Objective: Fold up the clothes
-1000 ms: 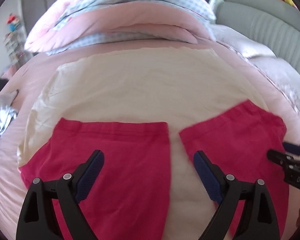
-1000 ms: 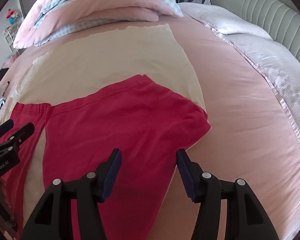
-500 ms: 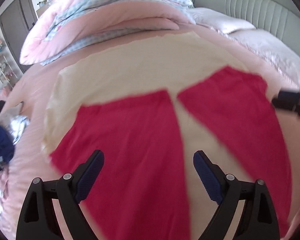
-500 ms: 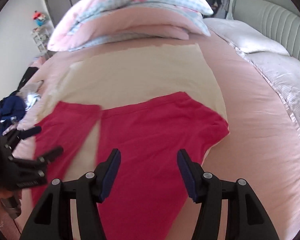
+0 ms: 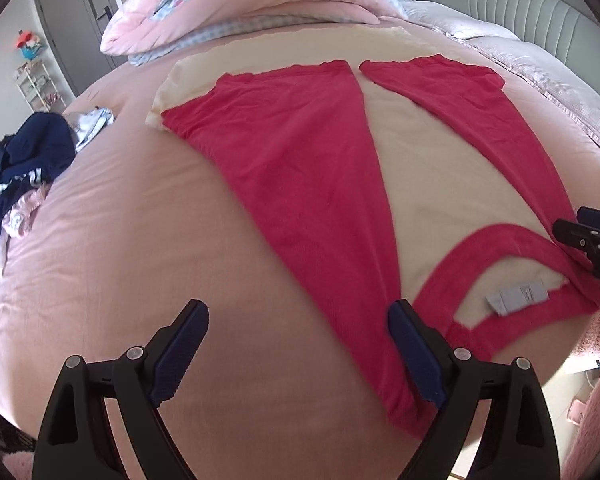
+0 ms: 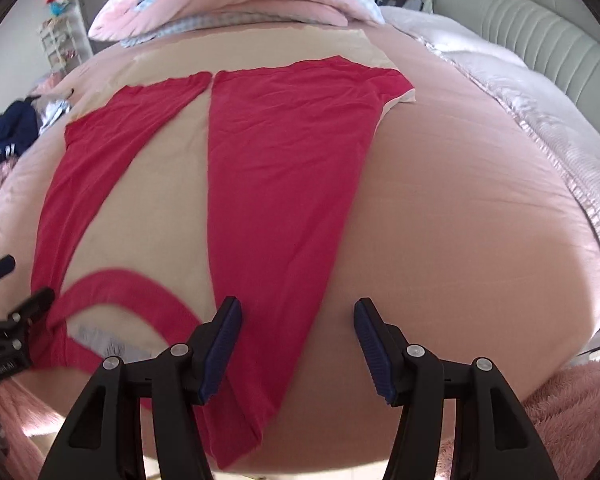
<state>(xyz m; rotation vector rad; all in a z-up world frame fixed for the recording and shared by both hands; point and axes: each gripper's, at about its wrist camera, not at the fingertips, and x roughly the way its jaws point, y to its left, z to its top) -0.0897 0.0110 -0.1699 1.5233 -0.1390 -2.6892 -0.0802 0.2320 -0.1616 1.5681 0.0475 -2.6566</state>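
Two grippers stand wide, holding nothing: left gripper [image 5: 298, 354], right gripper [image 6: 298, 344]. Red-and-cream knit shirt [image 5: 300, 184] lies flat on pink bedsheet [image 5: 120, 240], sides folded inward. Only left view shows grey neck label [image 5: 516, 296] at 4 o'clock; dark clothes pile [image 5: 16, 168] at 9 o'clock.

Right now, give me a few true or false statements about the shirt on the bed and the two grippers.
1. The red sleeves are folded inward over the cream shirt. True.
2. The left gripper is clamped on the neckline. False: its jaws are open, holding nothing.
3. The right gripper is open above the near end of a red sleeve. True.
4. The shirt's label is hidden. False: it shows inside the red collar.
5. A dark pile of clothes lies beside the shirt. True.
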